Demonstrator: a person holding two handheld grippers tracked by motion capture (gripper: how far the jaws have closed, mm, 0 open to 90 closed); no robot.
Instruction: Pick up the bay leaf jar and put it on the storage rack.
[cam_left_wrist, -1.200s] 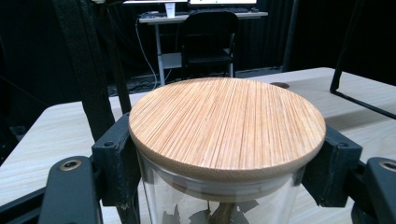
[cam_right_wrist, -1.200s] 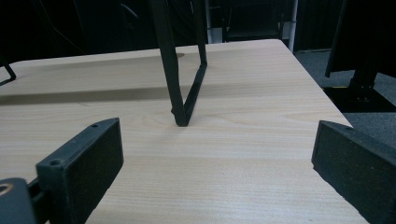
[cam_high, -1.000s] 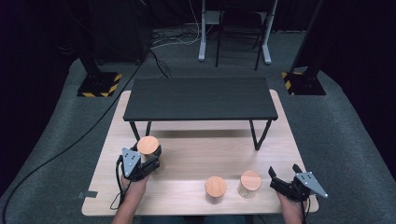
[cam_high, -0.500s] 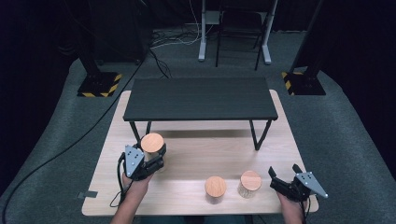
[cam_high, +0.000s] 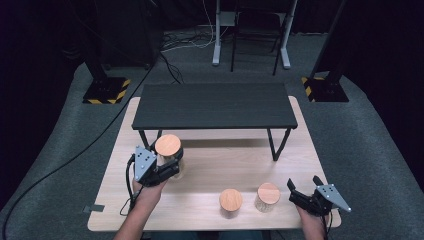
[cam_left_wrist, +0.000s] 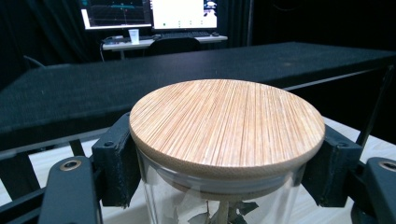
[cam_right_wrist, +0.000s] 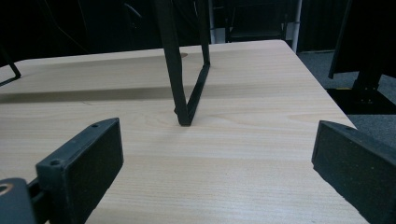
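Holding a glass jar (cam_high: 168, 156) with a bamboo lid (cam_left_wrist: 227, 123), the left tool (cam_high: 167, 167) is seen at the near left of the light wooden tabletop (cam_high: 210, 160), just in front of the left legs of the black raised shelf (cam_high: 215, 105).

Item: jar, clear glass, dried leaves visible inside (cam_left_wrist: 210, 214). The two black jaws are closed on the glass just under the lid rim, one at each side. Whether the base rests on the tabletop or is lifted cannot be told.

Item: two further jars, same lids, standing near centre and near right (cam_high: 231, 202) (cam_high: 268, 196), apart from each other and untouched.

Item: right tool (cam_high: 304, 192), at the near right corner, jaws spread wide and empty, aimed over bare wood toward a shelf leg (cam_right_wrist: 183, 93).

Step judged in hand: the held jar is being carried, probably up to the shelf top, though that destination is only a guess.

Handling notes:
- The jar is best kept upright; the lid appears merely seated, so a tilt could let it slip or spill the contents.
- Grip is placed high, on smooth glass. Steady pressure is advised, and no sudden swing, since the body may pivot below the pads.
- The shelf edge lies directly ahead of the lid; the jar should be raised fully above that edge before being moved forward.
- The base should be set down flat, well in from the edge, before the jaws are released.
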